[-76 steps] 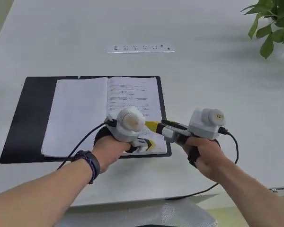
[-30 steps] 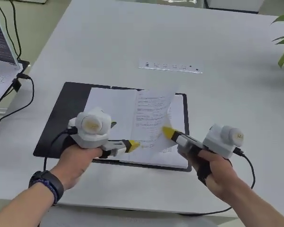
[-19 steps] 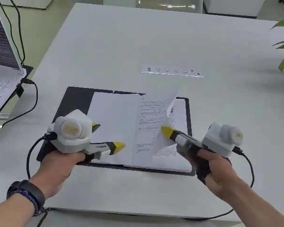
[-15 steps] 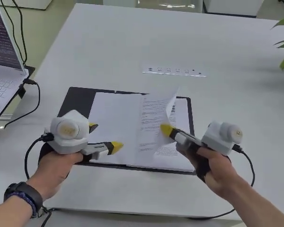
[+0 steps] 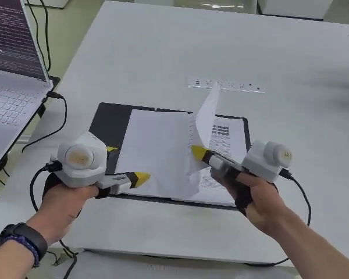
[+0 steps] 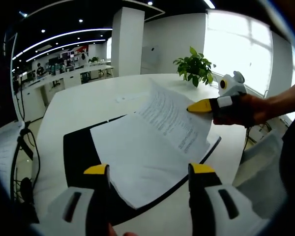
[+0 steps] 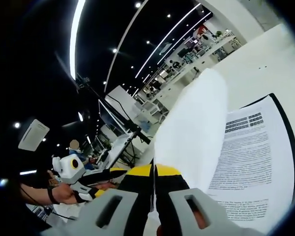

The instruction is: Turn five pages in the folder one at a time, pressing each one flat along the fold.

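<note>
The black folder (image 5: 107, 123) lies open on the white table. Its left page (image 5: 157, 152) is blank; the right page (image 5: 225, 146) carries printed text. My right gripper (image 5: 198, 152) is shut on the lower edge of one sheet (image 5: 205, 119), which stands nearly upright over the fold. In the right gripper view both yellow jaws (image 7: 154, 172) press together on that sheet (image 7: 196, 128). My left gripper (image 5: 127, 164) hovers open at the folder's front left corner, touching nothing. The left gripper view shows its gripper (image 6: 148, 169) spread wide before the folder (image 6: 76, 147).
An open laptop (image 5: 11, 75) sits on a stand to the left, with cables (image 5: 52, 125) trailing by the table edge. A power strip (image 5: 224, 85) is set into the table beyond the folder. A potted plant (image 6: 194, 64) stands at the far right.
My right gripper has taken hold of the right sheet and raised it from flat to nearly upright. The left gripper has drawn back from the page to the folder's front left.
</note>
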Available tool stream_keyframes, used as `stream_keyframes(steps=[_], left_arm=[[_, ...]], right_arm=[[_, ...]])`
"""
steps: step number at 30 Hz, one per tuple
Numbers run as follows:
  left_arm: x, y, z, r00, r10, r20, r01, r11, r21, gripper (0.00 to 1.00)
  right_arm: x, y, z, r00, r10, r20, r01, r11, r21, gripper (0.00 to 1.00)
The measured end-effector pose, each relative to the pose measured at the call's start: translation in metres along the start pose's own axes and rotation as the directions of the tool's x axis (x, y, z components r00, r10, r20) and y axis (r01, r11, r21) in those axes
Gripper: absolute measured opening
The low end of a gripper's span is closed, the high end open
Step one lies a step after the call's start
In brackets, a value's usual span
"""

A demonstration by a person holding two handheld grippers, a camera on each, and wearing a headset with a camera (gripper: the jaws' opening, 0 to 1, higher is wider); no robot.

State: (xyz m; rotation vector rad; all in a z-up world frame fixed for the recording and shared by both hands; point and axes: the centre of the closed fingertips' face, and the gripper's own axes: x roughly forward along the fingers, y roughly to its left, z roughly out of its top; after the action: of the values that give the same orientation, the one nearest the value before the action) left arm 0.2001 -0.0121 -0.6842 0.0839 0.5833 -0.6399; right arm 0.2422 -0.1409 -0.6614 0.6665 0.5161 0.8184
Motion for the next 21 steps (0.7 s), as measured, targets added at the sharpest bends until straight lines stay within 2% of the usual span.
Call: stream_keyframes(steps=[9, 21], left_arm=[[-0.022, 0.014, -0.019, 0.9997, 0.025, -0.005, -0.025, 0.999, -0.023, 0.65], [-0.04, 0.024, -0.026, 0.9988, 0.047, 0.012, -0.046, 0.997, -0.06, 0.67]], right_arm=[[0.029, 0.023, -0.014, 0.9988, 0.038, -0.032, -0.038, 0.999, 0.006, 0.0], [0.056, 0.042, -0.036, 0.9935, 0.071, -0.089, -0.07, 0.997, 0.014, 0.0]])
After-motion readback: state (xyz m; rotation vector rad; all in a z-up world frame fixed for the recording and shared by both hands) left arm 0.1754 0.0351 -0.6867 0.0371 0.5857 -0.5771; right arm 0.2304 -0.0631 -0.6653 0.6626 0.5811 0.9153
